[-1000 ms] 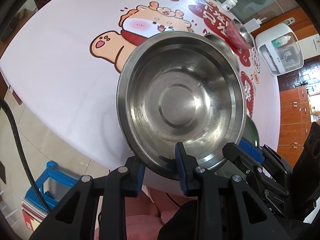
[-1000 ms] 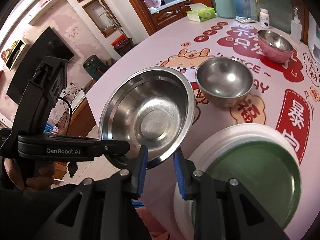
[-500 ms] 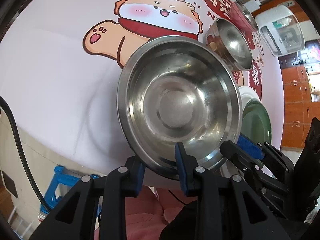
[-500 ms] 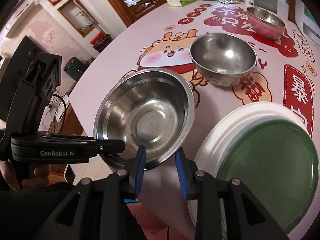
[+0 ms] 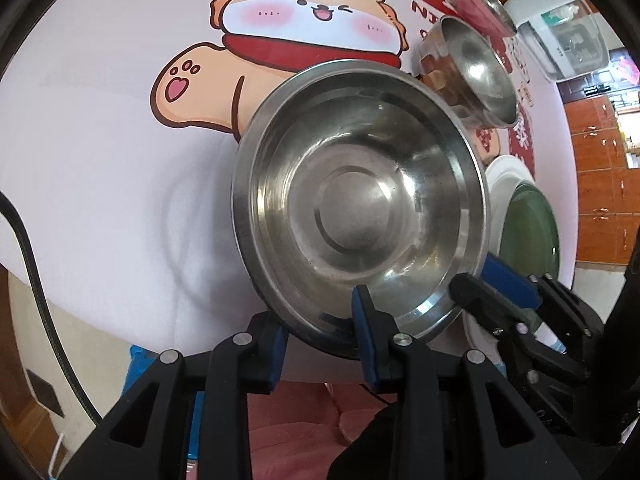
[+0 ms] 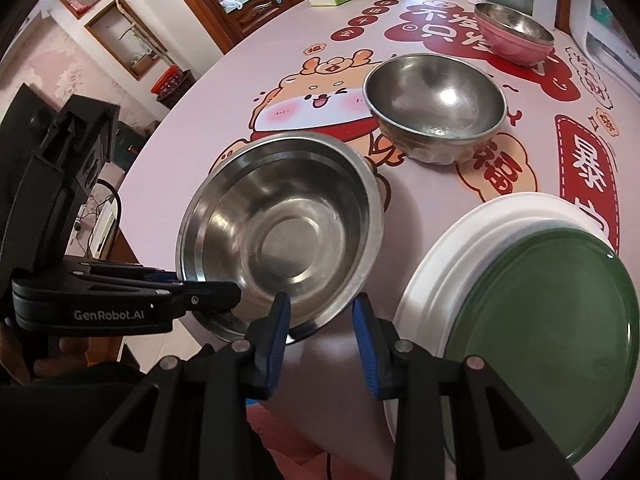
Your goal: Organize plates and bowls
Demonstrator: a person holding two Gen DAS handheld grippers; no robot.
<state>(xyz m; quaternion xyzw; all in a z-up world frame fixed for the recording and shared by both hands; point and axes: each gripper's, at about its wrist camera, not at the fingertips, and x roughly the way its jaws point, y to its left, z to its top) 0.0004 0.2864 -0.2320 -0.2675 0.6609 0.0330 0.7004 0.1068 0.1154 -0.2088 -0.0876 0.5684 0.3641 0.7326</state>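
We hold the wide steel bowl (image 5: 360,208) at its near rim with both tools, close to the table (image 5: 100,120) edge. The left hand-held gripper (image 5: 320,336) straddles the rim, its jaws just opening a little (whether the pads press, we cannot tell). The right hand-held gripper (image 6: 320,320) also straddles the rim, jaws just easing apart. Beyond sit a deeper steel bowl (image 6: 434,106) and a pink bowl (image 6: 514,36); the green plate (image 6: 540,344) lies on a white plate (image 6: 432,264) just beside.
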